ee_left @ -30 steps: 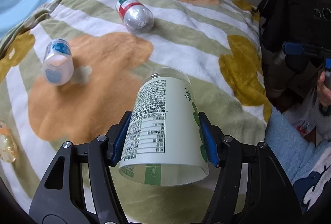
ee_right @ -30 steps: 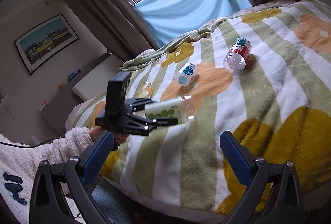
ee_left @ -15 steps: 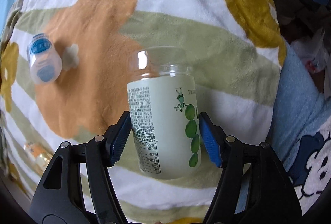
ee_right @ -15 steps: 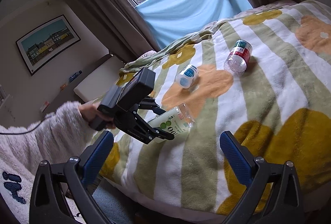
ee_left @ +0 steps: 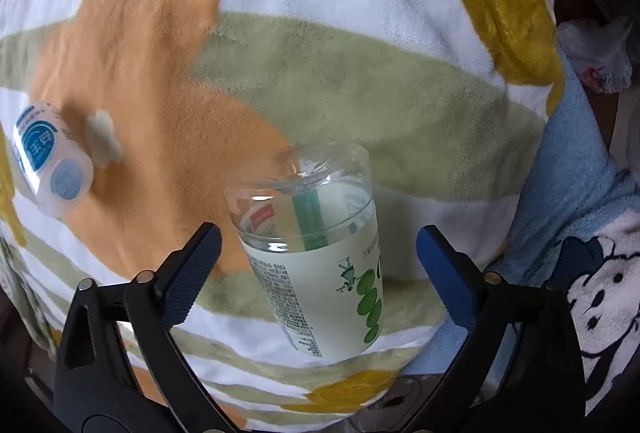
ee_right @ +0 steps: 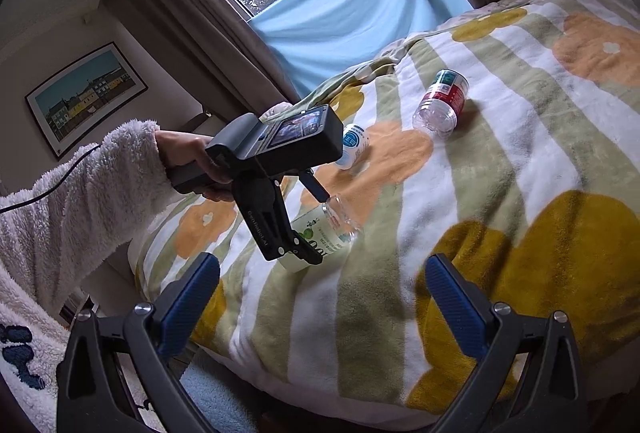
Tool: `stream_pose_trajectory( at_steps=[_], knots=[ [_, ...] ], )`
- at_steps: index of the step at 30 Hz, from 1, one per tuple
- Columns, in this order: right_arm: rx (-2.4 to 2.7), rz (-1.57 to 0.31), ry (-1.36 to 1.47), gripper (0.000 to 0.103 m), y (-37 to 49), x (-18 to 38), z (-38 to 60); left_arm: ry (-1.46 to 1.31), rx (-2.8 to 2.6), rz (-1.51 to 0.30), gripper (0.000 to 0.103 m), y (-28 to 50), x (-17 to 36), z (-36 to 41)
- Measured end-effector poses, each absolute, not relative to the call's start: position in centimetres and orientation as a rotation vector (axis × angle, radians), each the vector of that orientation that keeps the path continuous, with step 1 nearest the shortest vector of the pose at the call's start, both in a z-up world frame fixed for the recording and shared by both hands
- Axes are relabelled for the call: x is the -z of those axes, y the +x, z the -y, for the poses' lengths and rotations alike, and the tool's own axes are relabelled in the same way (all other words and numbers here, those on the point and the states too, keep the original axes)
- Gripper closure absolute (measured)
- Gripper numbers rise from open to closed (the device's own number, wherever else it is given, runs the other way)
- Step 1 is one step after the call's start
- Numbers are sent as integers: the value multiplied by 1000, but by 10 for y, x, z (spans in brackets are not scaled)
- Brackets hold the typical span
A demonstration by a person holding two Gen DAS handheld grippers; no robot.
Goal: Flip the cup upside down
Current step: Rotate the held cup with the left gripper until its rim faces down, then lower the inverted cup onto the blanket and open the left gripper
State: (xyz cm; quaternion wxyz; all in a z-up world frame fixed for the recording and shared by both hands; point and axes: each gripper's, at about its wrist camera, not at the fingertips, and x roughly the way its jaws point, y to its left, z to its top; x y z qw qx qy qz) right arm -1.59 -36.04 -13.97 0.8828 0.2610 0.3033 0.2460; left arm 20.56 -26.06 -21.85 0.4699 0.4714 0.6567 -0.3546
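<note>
Cup [ee_left: 320,257] on the bed, between the spread fingers of the left gripper [ee_left: 318,253], not gripped.

Cup stood on the flowered blanket [ee_left: 360,73] near the bed's front edge, clear base up, labelled body below, mouth down on the fabric, leaning a little. Left gripper released: blue pads [ee_left: 192,273] well apart on either side of the cup, neither touching it. From the right wrist camera, the left gripper [ee_right: 308,229] pointed down at the cup [ee_right: 320,233], held by a hand [ee_right: 192,161] in a fuzzy white sleeve. Right gripper [ee_right: 320,293] hung off the bed's edge, well apart from the cup, fingers wide and holding nothing. Blue-labelled bottle [ee_left: 48,161] and red-labelled bottle [ee_right: 442,105] lay on their sides farther up the blanket.
</note>
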Motion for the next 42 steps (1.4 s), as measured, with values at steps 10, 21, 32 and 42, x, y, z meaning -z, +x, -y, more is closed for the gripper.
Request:
stream_pose_trajectory(
  at_steps=[10, 21, 32, 42],
  knots=[
    [-517, -634, 565, 0, -17, 145, 363, 1059, 830, -1586, 42, 218, 220, 245],
    [-511, -639, 466, 0, -4, 138, 336, 441, 785, -1172, 42, 220, 157, 171],
    [-520, -670, 405, 0, 7, 145, 308, 86, 448, -728, 42, 182, 176, 131],
    [-516, -692, 365, 0, 12, 150, 297, 91, 403, -743, 42, 163, 181, 135]
  ],
)
